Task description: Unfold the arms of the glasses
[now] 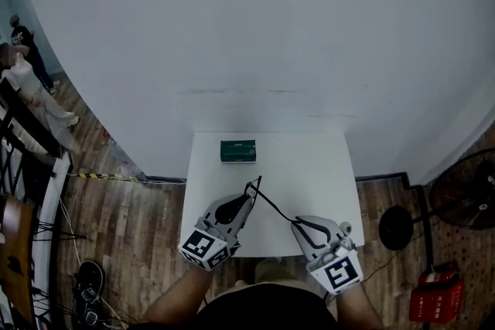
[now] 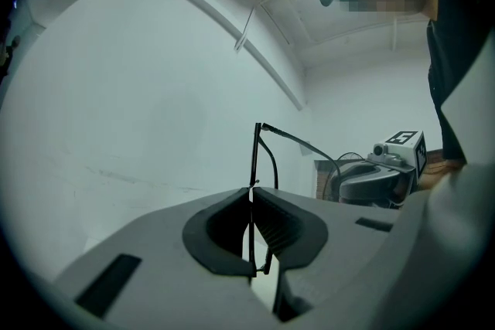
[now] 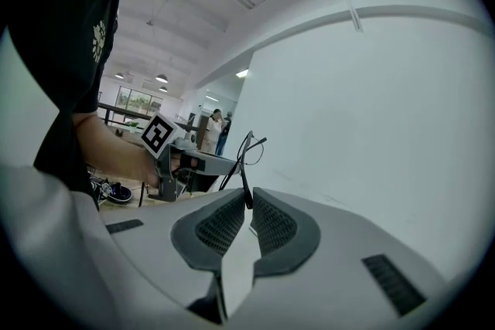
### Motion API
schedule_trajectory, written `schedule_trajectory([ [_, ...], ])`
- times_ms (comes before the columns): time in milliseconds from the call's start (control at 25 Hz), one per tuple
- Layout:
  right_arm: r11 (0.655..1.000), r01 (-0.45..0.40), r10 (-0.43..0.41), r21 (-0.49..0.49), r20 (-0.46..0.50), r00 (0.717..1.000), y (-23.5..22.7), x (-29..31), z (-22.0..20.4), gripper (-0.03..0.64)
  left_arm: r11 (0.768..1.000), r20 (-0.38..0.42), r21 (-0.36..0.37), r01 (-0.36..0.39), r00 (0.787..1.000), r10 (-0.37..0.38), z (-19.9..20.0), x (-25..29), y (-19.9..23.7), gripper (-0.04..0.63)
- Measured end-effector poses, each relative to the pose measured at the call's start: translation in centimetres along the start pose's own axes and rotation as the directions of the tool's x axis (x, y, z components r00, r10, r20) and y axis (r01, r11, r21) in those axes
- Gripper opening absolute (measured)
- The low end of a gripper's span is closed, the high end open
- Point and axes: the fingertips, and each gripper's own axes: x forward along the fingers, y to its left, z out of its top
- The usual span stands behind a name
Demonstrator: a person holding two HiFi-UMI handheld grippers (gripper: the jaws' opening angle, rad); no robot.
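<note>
glasses [image 1: 268, 202] held over near side of white bench [image 1: 317, 166], one arm swung out | left gripper [image 1: 249, 195] fingers pinched on frame | right gripper [image 1: 297, 222] fingers closed on that arm's tip | green box [image 1: 237, 151] at far edge

Set on table [image 1: 309, 166], at far edge, left of centre: box [image 1: 237, 151]. Above near edge: glasses [image 1: 272, 205], spanning from left gripper [image 1: 249, 197] to right gripper [image 1: 296, 222]. Standing right of table: fan [image 1: 464, 197]. Left, nearer: shoes [image 1: 87, 286].

Wht wall [image 1: 255, 27], wood flr [image 1: 139, 220]
</note>
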Motion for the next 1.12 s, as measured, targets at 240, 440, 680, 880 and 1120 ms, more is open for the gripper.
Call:
schedule_trajectory([
  [240,0.999,0.022,-0.021,-0.043,0.028,0.999,-0.6,-0.6,2.0,0.035,1.000,-0.003,0.011,-0.009,1.000,0.009,0.0,-0.3,0.5,0.020],
  [440,0.998,0.043,-0.040,-0.044,0.064,0.997,-1.0,-0.6,2.8,0.038,1.000,-0.015,0.015,-0.012,1.000,0.012,-0.5,-0.8,0.8,0.020],
  [680,0.997,0.073,-0.071,-0.014,0.095,0.993,-1.9,-0.6,3.7,0.044,0.999,-0.043,0.032,-0.014,0.999,0.016,-1.4,-1.0,1.2,0.020],
  [880,0.997,0.039,-0.036,-0.064,0.045,0.998,-1.6,-0.4,3.4,0.046,0.999,-0.057,0.030,-0.014,0.998,0.015,-1.8,-1.1,1.5,0.020],
  [1120,0.998,0.011,-0.008,-0.054,0.054,0.998,-0.7,-0.2,3.4,0.048,1.000,-0.051,-0.002,-0.027,0.998,0.027,-2.3,-1.5,1.9,0.020],
])
